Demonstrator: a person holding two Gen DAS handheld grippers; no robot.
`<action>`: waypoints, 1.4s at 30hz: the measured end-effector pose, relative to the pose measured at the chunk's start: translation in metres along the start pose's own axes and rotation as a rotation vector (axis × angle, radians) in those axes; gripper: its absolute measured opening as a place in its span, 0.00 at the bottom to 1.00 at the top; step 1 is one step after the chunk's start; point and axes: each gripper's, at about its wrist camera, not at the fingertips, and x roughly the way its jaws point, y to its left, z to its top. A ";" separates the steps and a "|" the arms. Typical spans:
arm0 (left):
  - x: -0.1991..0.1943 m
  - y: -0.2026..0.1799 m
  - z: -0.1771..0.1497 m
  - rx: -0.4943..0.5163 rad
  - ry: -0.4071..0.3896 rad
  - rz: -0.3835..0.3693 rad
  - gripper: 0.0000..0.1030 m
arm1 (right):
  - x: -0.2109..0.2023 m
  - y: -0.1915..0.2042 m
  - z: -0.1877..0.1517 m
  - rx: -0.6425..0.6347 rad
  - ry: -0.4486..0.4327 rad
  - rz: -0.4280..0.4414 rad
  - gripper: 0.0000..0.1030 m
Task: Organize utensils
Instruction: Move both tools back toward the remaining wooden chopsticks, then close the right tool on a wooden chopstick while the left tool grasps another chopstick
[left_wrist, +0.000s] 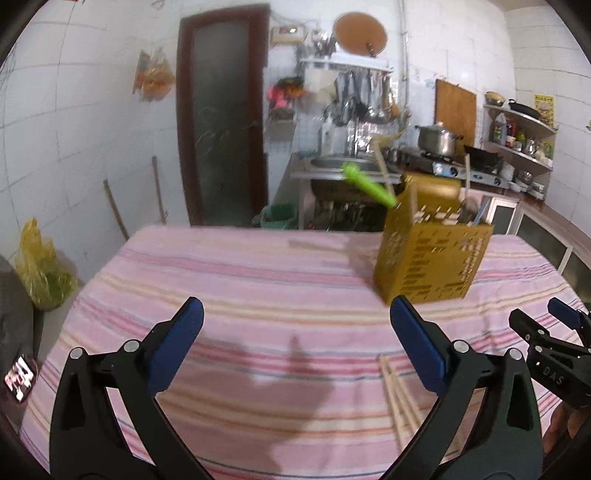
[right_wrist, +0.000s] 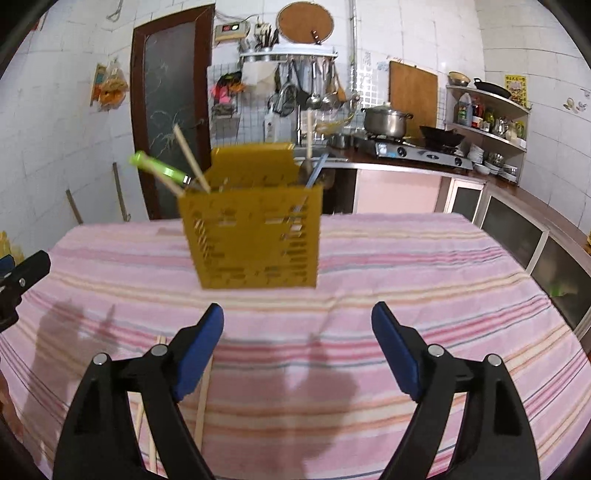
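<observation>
Most of the job looks done. The yellow caddy (right_wrist: 251, 236) stands upright on the striped cloth (right_wrist: 424, 280), and it already holds chopsticks, a green-handled utensil (right_wrist: 159, 170) leaning out to the left, and some metal pieces on the right. What is left, as far as I can see, is a few loose chopsticks (left_wrist: 400, 398) lying flat on the cloth near the front edge — just beside the left gripper's inner finger. Both the left gripper (left_wrist: 295, 347) and the right gripper (right_wrist: 297, 354) hang above the cloth with jaws spread wide and nothing between them.
</observation>
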 end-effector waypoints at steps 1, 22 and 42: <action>0.004 0.002 -0.004 0.001 0.011 0.007 0.95 | 0.004 0.004 -0.006 -0.002 0.012 0.003 0.79; 0.064 0.023 -0.038 0.032 0.174 0.063 0.95 | 0.065 0.060 -0.027 -0.126 0.238 0.022 0.77; 0.061 0.019 -0.044 0.023 0.184 0.051 0.95 | 0.066 0.072 -0.035 -0.148 0.288 0.105 0.07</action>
